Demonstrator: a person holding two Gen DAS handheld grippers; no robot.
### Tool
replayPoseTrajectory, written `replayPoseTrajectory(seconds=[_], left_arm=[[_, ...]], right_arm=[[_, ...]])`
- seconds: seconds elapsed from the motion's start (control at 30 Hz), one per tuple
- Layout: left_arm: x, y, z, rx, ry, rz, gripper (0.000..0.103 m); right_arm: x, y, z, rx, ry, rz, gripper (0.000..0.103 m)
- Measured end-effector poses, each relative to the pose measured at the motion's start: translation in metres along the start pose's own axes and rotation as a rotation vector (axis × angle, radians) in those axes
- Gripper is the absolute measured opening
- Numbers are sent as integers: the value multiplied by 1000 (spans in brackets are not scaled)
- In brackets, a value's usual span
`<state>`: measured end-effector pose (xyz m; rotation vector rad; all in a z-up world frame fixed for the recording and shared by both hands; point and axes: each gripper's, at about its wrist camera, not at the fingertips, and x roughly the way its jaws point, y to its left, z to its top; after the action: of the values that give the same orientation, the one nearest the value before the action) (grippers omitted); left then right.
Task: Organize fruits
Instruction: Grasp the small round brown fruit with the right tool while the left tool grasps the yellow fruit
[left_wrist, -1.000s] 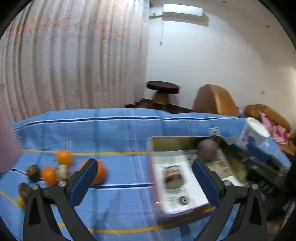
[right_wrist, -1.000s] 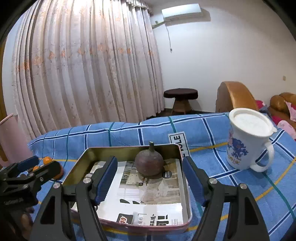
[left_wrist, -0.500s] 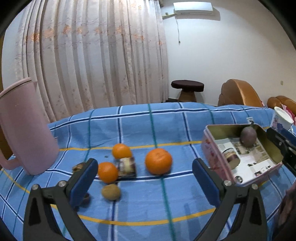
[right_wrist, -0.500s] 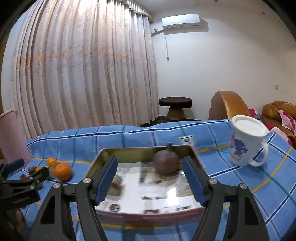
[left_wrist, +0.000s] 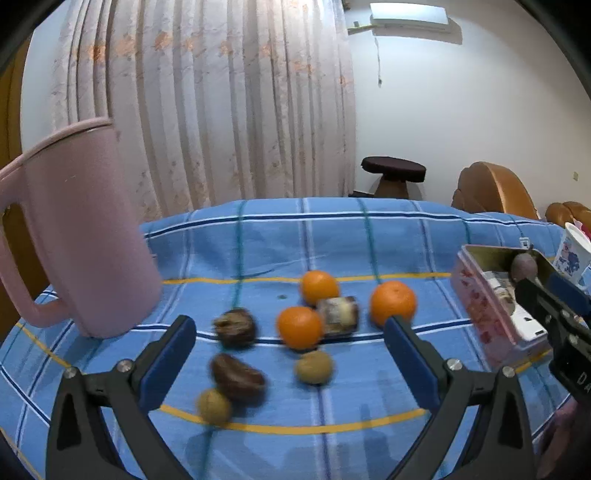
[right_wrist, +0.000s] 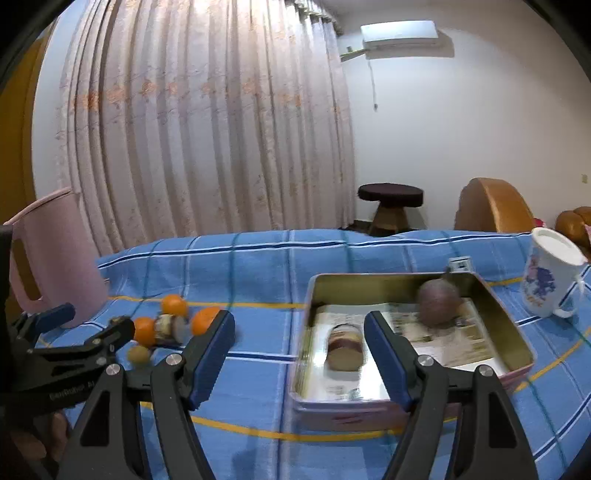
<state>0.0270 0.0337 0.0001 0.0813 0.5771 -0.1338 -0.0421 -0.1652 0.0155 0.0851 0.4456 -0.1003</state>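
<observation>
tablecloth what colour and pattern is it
The tablecloth is blue with white, dark blue, teal and yellow check lines, clearest in the right wrist view.

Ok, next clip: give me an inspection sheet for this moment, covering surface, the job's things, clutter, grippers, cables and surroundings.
Surface: blue plaid cloth, creased, covering the whole top.
Job's things: three oranges, two small greenish-brown fruits, two dark brown items and a wrapped snack loose on the cloth; tin tray lined with printed paper, holding a round purple fruit and a sliced piece.
Clutter: pink jug on the left; white floral mug right of the tray.
Grippers: left gripper and right gripper, jaws open, both empty.
Cables: nothing seen on the table.
Surroundings: curtain, dark stool, orange chair, air conditioner.
</observation>
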Motion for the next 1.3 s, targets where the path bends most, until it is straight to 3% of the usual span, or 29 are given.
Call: replayPoseTrajectory(seconds=[0.17, 0.4, 0.53, 0.77, 0.87, 0.93, 1.03, 1.2, 1.3], left_arm=[[3, 41, 1, -24, 35, 60, 103], [4, 110, 2, -166, 76, 86, 103], [1, 125, 2, -184, 74, 100, 103], [2, 130, 2, -164, 104, 96, 103], [1, 126, 4, -128, 104, 69, 103], [-1, 118, 3, -78, 107, 51, 103], [0, 106, 3, -9, 123, 17, 103], [1, 95, -9, 109, 190, -164, 103], [2, 82, -14, 169, 201, -198, 101]], right_arm=[[8, 28, -5, -27, 44, 55, 74], [27, 77, -11, -80, 155, 199, 72], [52, 111, -17, -140, 273, 233, 47], [92, 136, -19, -112, 396, 271, 46], [107, 145, -22, -108, 456, 268, 39], [106, 148, -21, -111, 446, 273, 32], [103, 146, -21, -103, 449, 284, 32], [83, 126, -18, -80, 394, 277, 32], [61, 115, -21, -112, 356, 268, 32]])
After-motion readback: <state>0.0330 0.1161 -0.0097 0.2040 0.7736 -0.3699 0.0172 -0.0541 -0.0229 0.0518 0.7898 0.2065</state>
